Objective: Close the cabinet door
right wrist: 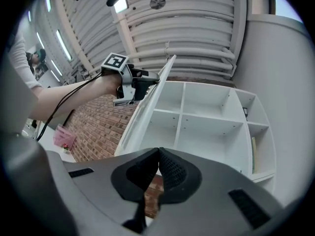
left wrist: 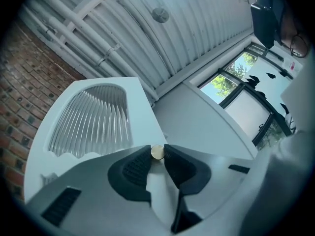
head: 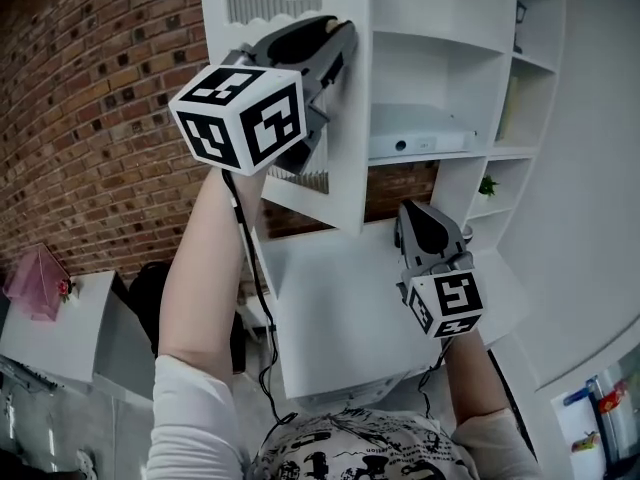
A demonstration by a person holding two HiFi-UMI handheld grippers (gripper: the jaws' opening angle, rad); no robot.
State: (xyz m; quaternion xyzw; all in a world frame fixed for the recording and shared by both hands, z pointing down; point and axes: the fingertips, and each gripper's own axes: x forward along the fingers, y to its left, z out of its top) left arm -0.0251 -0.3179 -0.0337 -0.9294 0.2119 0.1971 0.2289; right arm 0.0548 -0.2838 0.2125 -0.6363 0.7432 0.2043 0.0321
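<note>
The cabinet door was white, its glass panel ribbed in fine parallel lines. The knob was pale gold. The brick wall was reddish-brown. The marker cube bore black-and-white squares.

**Occlusions / unreadables**

Head view: the cabinet door runs off the top edge. Its side edge covers the tips of the left gripper, so the grip point is hidden there.

Left gripper view: the knob is clamped in the jaws and only its round brassy end face shows. The door's lower part is behind the gripper body.

Right gripper view: the body of the right gripper blocks the lower shelves of the cabinet.

The small dark item on the top-right shelf is too small to identify. Can't tell what the pink thing at far left is.
</note>
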